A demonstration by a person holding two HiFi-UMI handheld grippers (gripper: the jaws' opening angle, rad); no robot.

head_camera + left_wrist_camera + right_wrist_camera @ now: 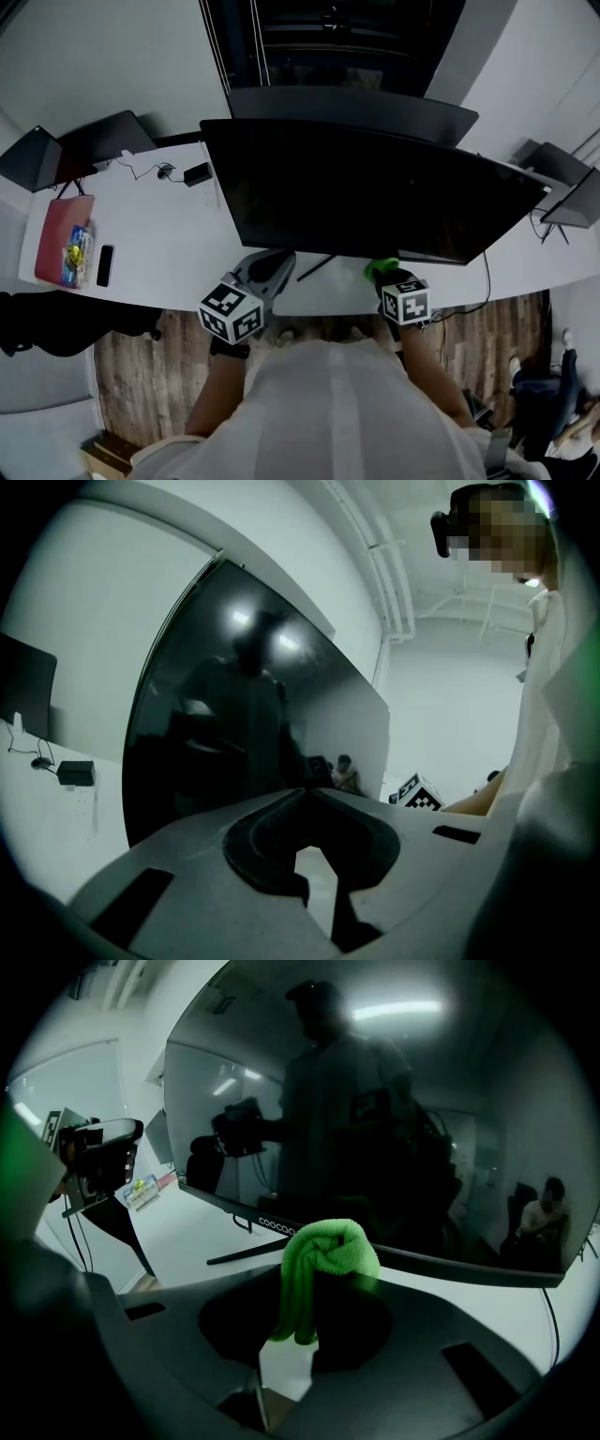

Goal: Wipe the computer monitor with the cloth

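Left gripper [307,797] at 7 o'clock of curved monitor [375,192]: jaws closed, nothing in them. Right gripper [317,1283] at 6 o'clock: clamped on bunched green cloth [323,1251], near monitor's bottom bezel, above white desk [159,234].

The monitor [375,192] stands across the middle of the desk [169,234], facing its front edge. At that edge the left gripper [269,266] is before the screen's left part, the right gripper [387,275], cloth [377,268] between its jaws, right of centre. Toward the desk's left end a phone [105,265] lies just right of a pouch [56,232]
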